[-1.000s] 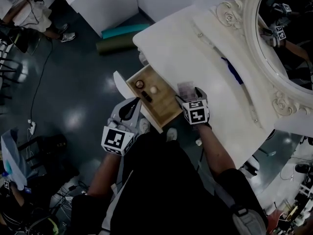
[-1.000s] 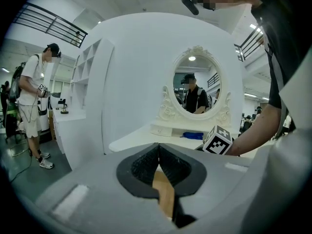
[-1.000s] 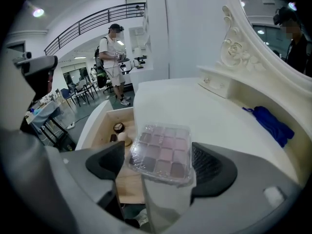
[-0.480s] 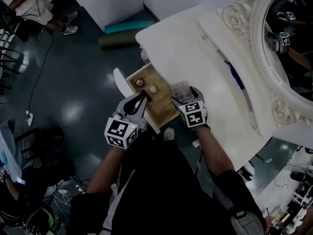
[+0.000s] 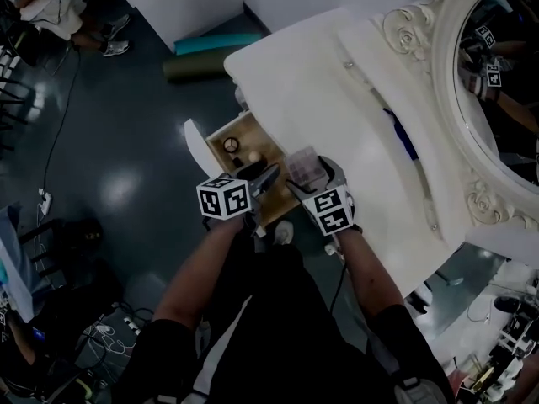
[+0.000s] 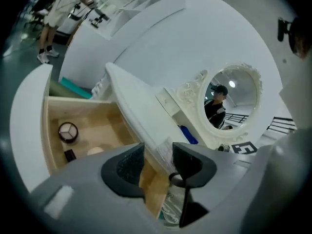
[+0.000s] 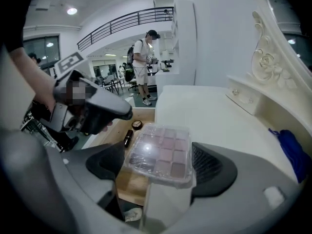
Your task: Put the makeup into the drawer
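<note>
Gripping eyeshadow palette [image 7: 162,150] in right tool [image 7: 158,167] beside open drawer [image 6: 97,126], left tool [image 6: 158,155] empty, jaws just opened

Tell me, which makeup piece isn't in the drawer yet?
The eyeshadow palette in its clear case, clamped between the right gripper's jaws. The round compact, black lipstick and pale round piece already lie inside the drawer.
</note>
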A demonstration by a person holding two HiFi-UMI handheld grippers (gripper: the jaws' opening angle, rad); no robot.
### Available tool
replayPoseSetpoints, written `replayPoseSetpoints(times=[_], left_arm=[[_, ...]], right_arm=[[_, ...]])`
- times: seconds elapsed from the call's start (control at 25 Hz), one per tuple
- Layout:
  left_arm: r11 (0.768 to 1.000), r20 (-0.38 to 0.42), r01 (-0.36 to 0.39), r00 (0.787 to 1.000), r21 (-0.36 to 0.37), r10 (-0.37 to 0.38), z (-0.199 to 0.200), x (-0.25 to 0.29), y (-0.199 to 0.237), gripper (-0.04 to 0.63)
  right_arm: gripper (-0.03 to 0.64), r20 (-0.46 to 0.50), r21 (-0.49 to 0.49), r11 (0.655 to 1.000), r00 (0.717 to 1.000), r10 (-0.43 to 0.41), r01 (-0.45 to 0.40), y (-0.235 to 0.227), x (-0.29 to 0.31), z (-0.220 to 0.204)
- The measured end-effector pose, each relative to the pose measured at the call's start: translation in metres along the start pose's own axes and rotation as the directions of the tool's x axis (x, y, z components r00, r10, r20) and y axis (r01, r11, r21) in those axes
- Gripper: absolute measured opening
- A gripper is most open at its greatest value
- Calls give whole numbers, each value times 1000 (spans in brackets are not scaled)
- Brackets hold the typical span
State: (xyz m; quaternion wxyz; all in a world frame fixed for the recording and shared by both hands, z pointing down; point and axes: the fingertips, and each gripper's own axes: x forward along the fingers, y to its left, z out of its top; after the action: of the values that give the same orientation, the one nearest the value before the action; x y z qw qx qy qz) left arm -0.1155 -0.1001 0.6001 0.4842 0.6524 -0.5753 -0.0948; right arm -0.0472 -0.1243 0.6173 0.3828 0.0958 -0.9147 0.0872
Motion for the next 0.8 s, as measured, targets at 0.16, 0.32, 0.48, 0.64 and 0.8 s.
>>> replayPoseSetpoints(times=[0.16, 0.32, 0.48, 0.64, 0.8], left_arm=[[991, -89, 92, 991, -93, -100, -4, 16, 4, 186], [967, -192, 181, 958, -180, -215, -16, 26, -3, 186], [950, -270, 218, 922, -223, -276, -30, 34, -7, 184], [936, -285, 258, 903, -237, -321, -32, 39, -12, 161], [925, -301, 289, 884, -247, -357, -34, 43, -18, 134]], right_arm=[[426, 10, -57, 997, 998, 59, -58, 3, -4, -3], [426, -7, -92, 990, 994, 106, -106, 4, -6, -6], [426, -14, -103, 989, 994, 109, -110, 5, -6, -8], [426, -21, -107, 987, 993, 117, -119, 7, -6, -10], [426, -27, -115, 986, 992, 122, -124, 8, -9, -11]])
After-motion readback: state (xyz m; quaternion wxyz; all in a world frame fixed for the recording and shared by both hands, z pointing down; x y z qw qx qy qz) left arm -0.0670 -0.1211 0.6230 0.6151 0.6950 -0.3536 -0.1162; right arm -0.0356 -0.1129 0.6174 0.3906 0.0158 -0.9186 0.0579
